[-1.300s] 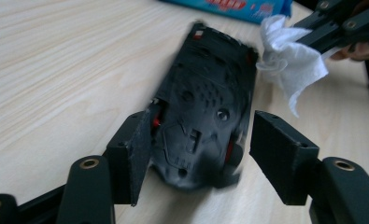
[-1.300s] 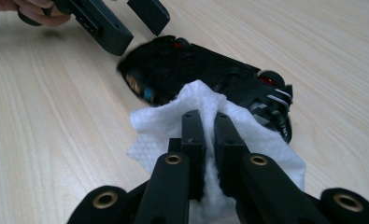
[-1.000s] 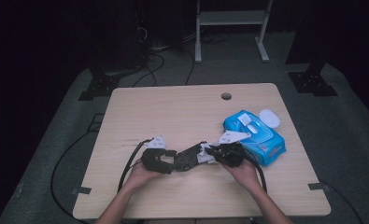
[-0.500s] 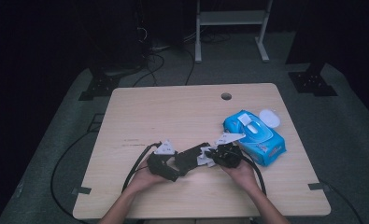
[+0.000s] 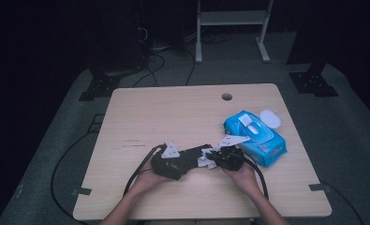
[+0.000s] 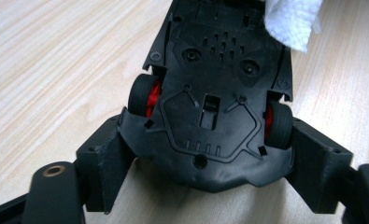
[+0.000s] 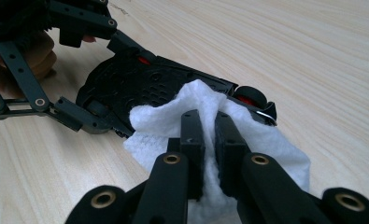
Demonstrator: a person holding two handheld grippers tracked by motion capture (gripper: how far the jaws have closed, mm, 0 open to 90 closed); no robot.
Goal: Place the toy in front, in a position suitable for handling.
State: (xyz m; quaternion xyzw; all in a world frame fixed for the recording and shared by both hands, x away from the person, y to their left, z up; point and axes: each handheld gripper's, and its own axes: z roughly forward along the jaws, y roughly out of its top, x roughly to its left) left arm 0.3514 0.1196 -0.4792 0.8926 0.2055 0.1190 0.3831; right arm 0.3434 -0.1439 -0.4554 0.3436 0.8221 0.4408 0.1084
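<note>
Toy car (image 6: 215, 93) wiped underside-up, low over the wooden surface (image 5: 173, 112).
Left gripper (image 6: 210, 158) clamped on the car's flanks by the red-hubbed wheels, jaws just narrowed a little; right gripper (image 7: 209, 140) pinched shut on a white wipe (image 7: 182, 116) pressed against the black chassis. Blue wipes pack (image 5: 255, 136) just beside the right gripper.

Toy car (image 5: 192, 157) left of wipe (image 5: 205, 161) (pack (image 5: 260, 137) behind).

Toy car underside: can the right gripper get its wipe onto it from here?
Probably yes: the left gripper holds the toy car belly-up, and the right gripper, pinching the wipe, already touches it.
</note>
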